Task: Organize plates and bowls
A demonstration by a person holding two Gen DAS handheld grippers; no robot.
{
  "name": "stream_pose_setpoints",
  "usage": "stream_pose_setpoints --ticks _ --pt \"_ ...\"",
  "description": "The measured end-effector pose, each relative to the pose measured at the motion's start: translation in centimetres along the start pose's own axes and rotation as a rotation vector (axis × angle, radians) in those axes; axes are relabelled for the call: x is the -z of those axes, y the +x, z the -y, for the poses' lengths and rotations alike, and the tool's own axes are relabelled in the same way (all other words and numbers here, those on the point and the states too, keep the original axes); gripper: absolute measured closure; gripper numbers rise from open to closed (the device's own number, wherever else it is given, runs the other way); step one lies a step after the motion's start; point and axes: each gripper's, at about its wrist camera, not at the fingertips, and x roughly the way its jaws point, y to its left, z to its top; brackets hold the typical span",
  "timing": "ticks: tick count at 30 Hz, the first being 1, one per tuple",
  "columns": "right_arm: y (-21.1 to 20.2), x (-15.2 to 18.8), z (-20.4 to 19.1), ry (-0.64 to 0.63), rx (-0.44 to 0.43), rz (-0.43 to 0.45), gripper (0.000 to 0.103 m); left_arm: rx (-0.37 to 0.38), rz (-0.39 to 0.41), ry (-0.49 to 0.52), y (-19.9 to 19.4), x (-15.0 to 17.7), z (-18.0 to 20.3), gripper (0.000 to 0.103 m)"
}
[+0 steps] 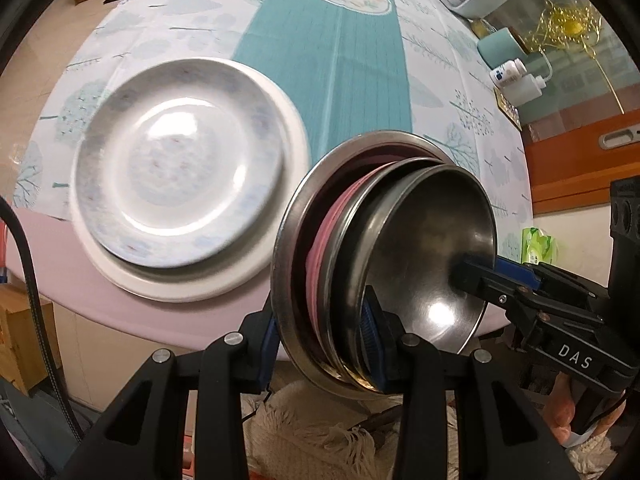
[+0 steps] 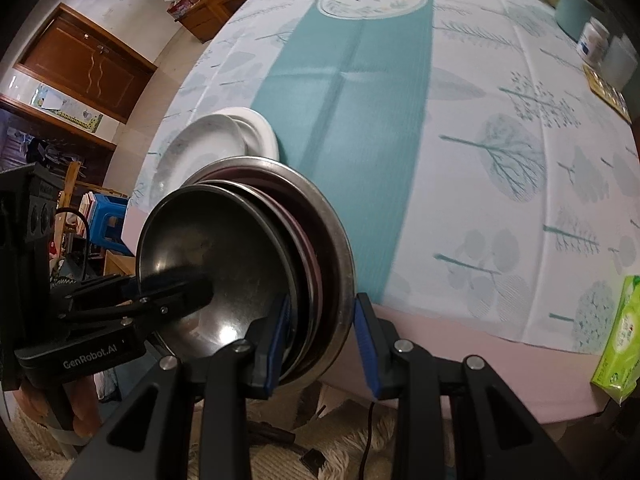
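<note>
Nested stack of bowls, tilted nearly on edge, sits off the worktop's near edge, held in the air between both tongs. Stack order, outermost to innermost: wide steel bowl, pink bowl, a thin steel rim, then the small steel bowl whose hollow faces the right side.

Left tongs: both blue-padded fingers pinch the lower rims of the stack, one pad outside the wide steel bowl, the other inside the small steel bowl. Closed on the stack.

Right tongs: one blue pad lies against the inside of the small steel bowl; the other pad stands just beside the outer wall of the wide bowl, a narrow gap showing. Cannot tell whether it grips.

In the right wrist view the left tongs reach into the hollow from the left.

Two stacked plates on the worktop near its near-left edge: patterned plate on top of a larger white plate, apart from the bowls.

Green tissue pack at the near-right edge. Bottles along the right edge.
</note>
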Motion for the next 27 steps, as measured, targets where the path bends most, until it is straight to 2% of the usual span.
stream_pose_setpoints --ticks 6,11,21,27 --pt "0.8 -2.0 -3.9 0.004 0.008 0.014 0.071 -0.019 0.018 0.035 -2.5 -2.1 -4.4 0.068" --pt "2.3 -3.9 -6.8 0.024 0.019 0.012 0.071 -0.013 -0.002 0.049 -3.4 -4.3 -8.0 0.068" --pt "6.0 -6.8 -9.7 0.116 0.035 -0.002 0.071 -0.014 -0.070 0.113 -2.5 -9.1 -13.2 0.068" --pt "7.5 -7.7 -10.5 0.156 0.049 -0.012 0.071 -0.003 -0.112 0.130 -1.5 -10.6 -15.0 0.068"
